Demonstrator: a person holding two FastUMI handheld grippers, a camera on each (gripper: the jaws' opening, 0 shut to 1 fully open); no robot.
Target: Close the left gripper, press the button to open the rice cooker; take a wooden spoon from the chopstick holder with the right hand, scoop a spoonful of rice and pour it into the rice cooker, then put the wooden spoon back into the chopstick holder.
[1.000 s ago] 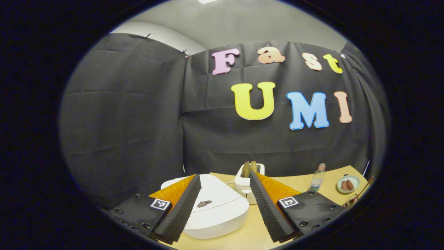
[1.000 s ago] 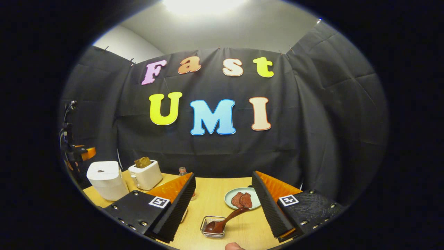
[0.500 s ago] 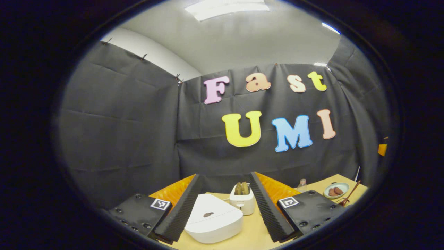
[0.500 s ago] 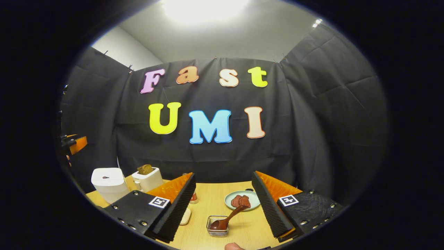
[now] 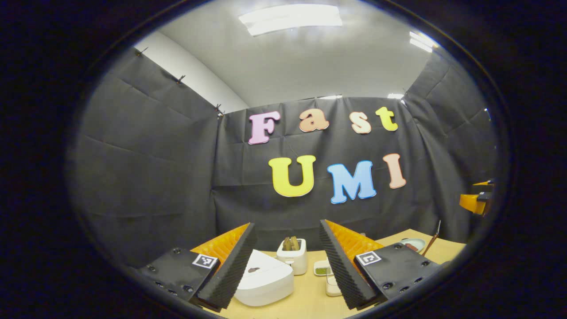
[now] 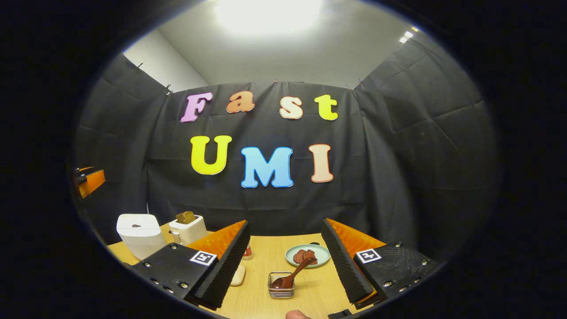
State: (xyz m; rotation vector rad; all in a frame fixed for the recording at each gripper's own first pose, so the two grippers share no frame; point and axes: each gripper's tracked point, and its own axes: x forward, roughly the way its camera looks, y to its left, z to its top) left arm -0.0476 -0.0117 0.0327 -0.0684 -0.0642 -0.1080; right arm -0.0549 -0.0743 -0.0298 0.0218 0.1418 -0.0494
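Both grippers pulled back, jaws apart; one rice cooker (image 5: 264, 279), one wooden spoon (image 6: 290, 277).

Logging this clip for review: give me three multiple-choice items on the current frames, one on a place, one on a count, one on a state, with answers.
1. Where is the wooden spoon?
A. In the wire holder
B. On the plate
C. In the rice cooker

2. How many bread slices stand in the toaster?
A. None
B. Two
C. Four

3. What state is the rice cooker lid in?
A. Raised
B. Removed
C. Closed

Answers: 1 A, its bowl sits inside the holder, handle leaning out. 2 B, two slices stick up from the toaster. 3 C, the lid lies flat on the body.
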